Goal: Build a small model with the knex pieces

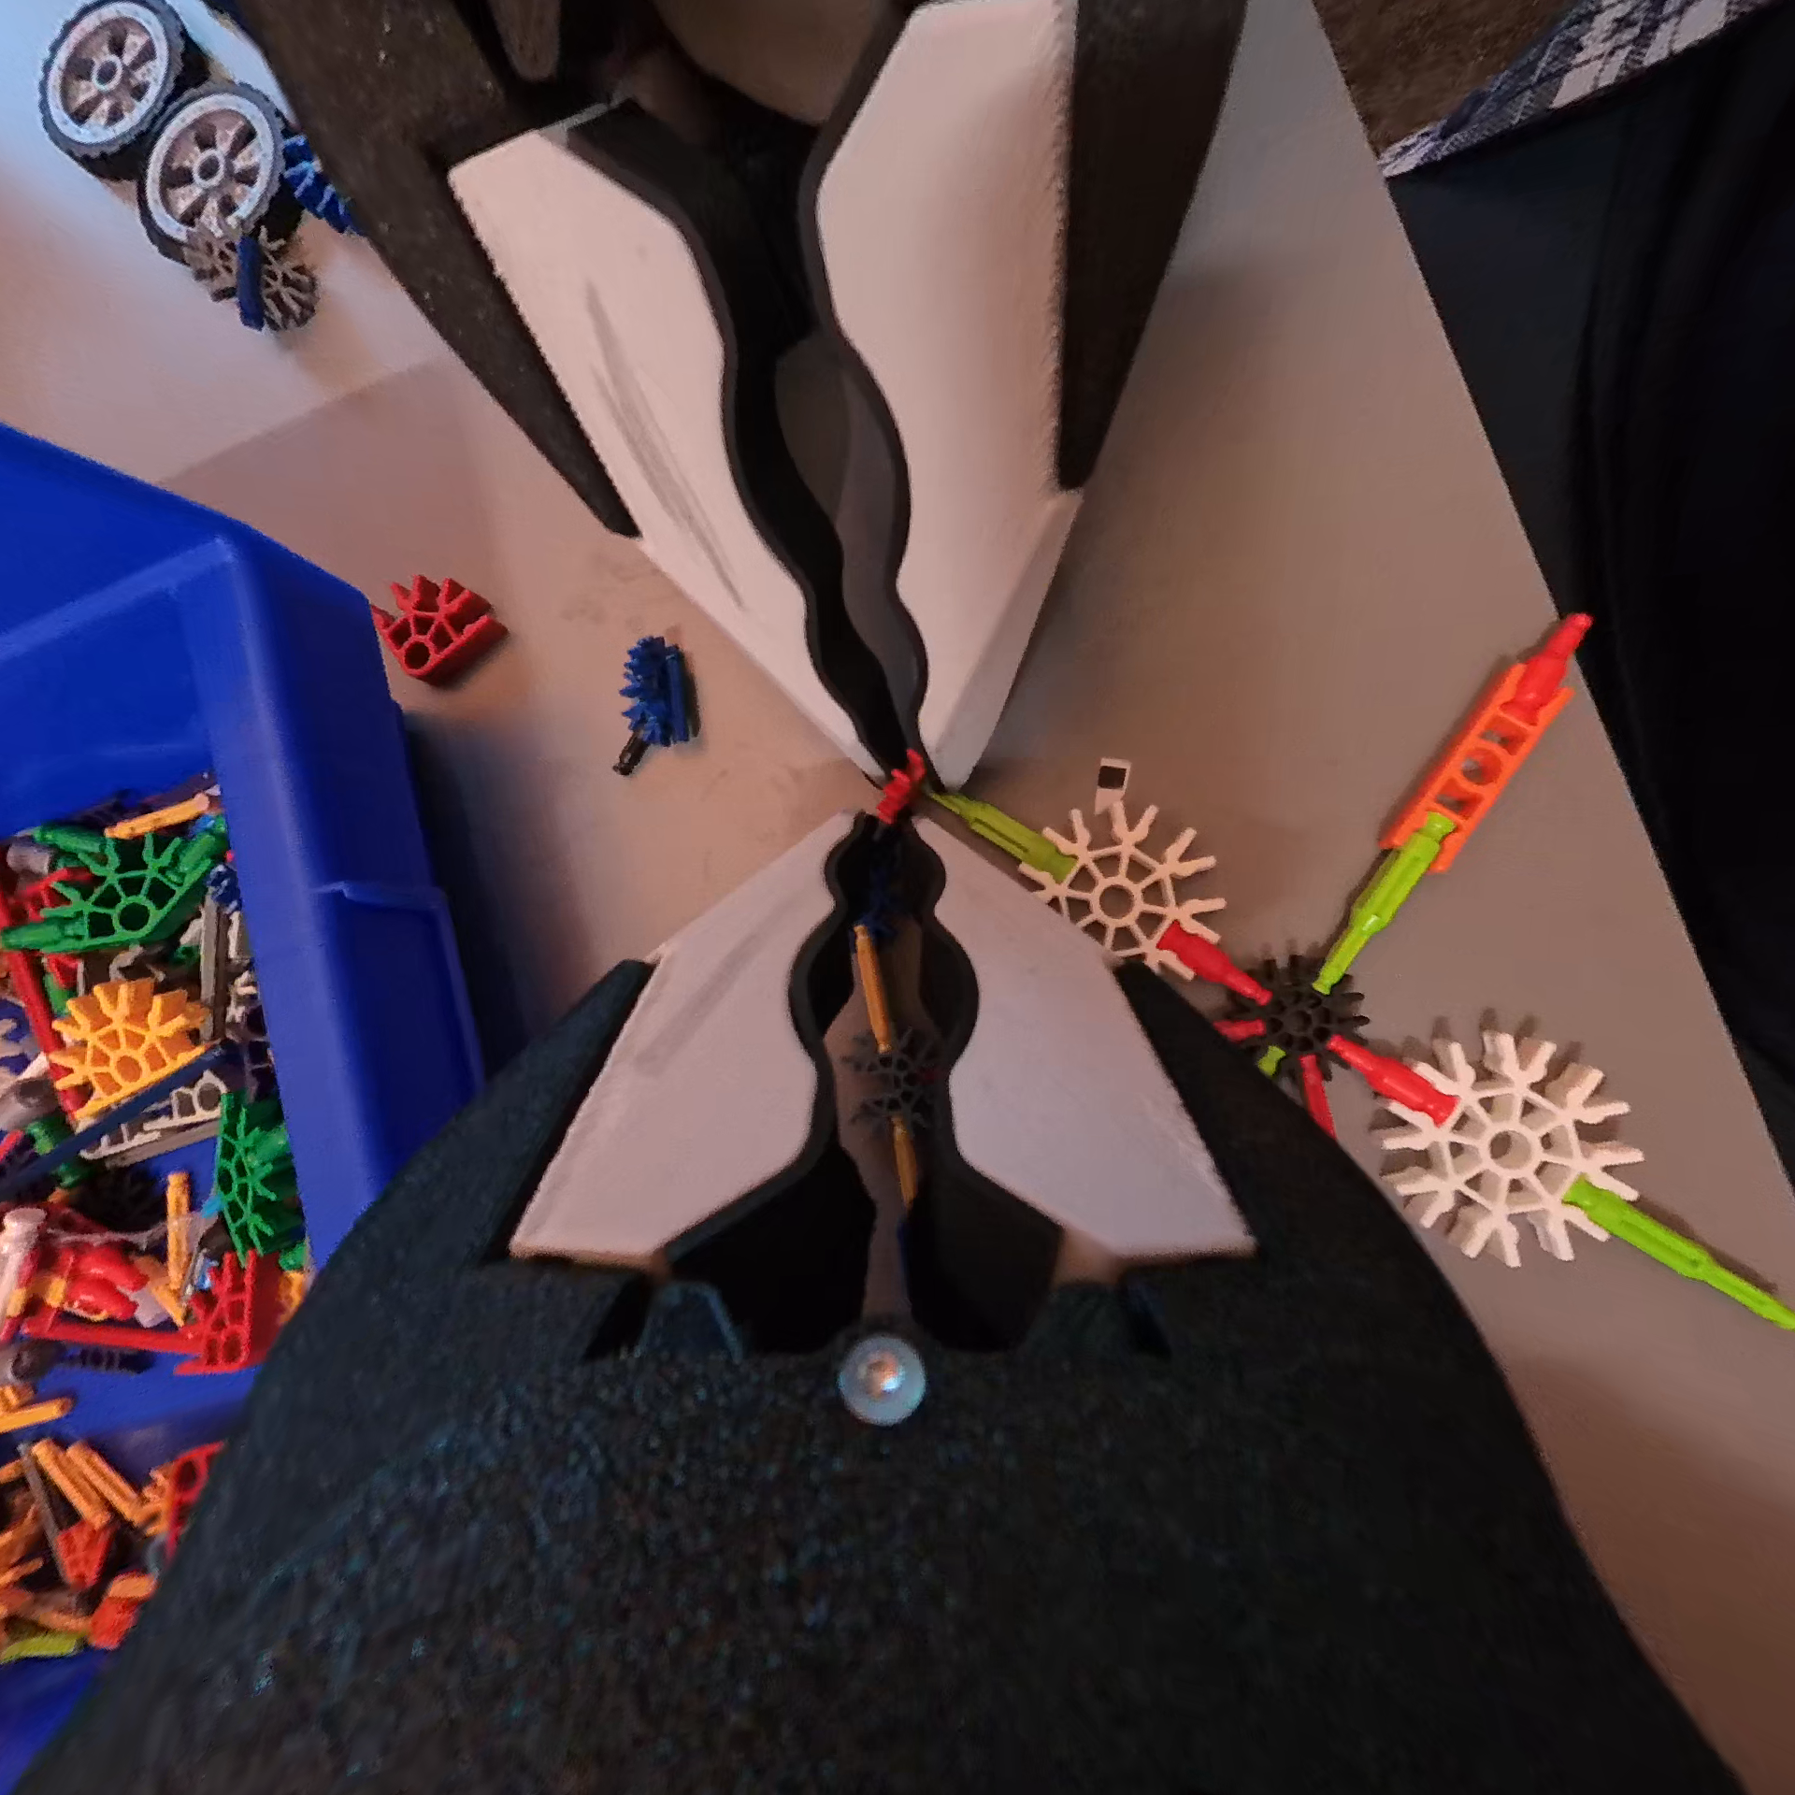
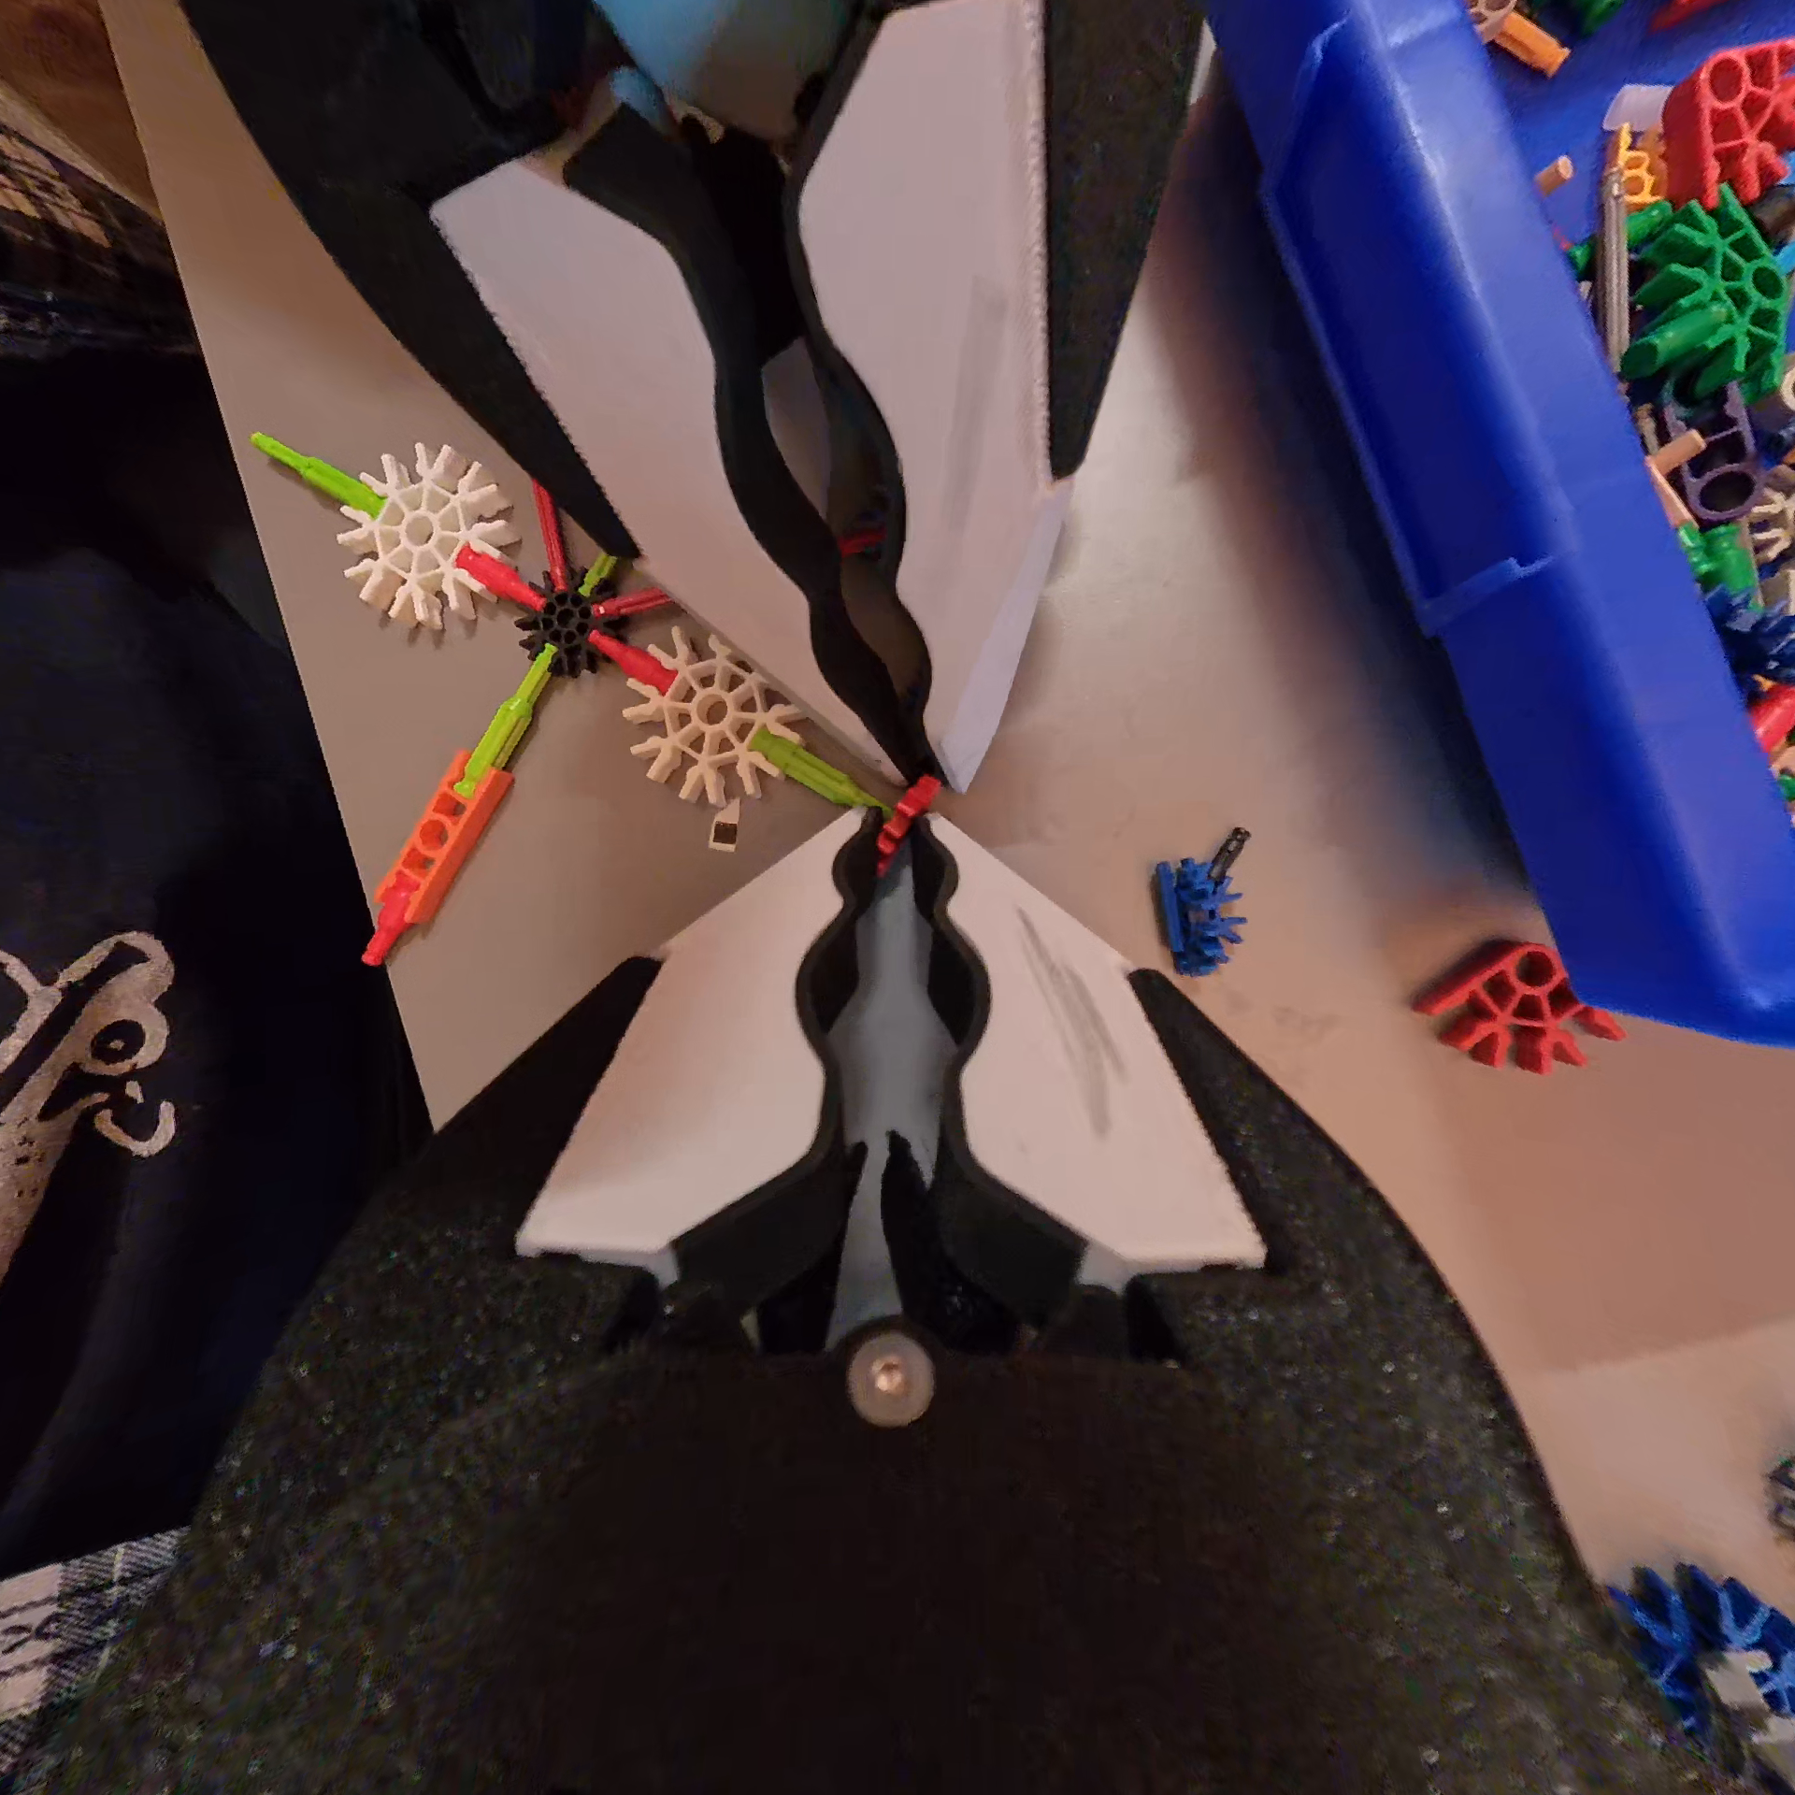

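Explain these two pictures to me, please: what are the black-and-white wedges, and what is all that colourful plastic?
There is no robot here. A person holds a two-finger gripper in each hand, and each has a camera looking along its fingers. In each picture the wedges at the bottom are that camera's own gripper. Those at the top are the other one, meeting it tip to tip. The right gripper is shut on a small red connector. The left gripper is shut too, with a yellow rod and black connector showing between its fingers. On the grey table lie a flat model of white snowflake pieces and coloured rods, a loose red piece, a blue piece, two wheels and a blue bin of parts.
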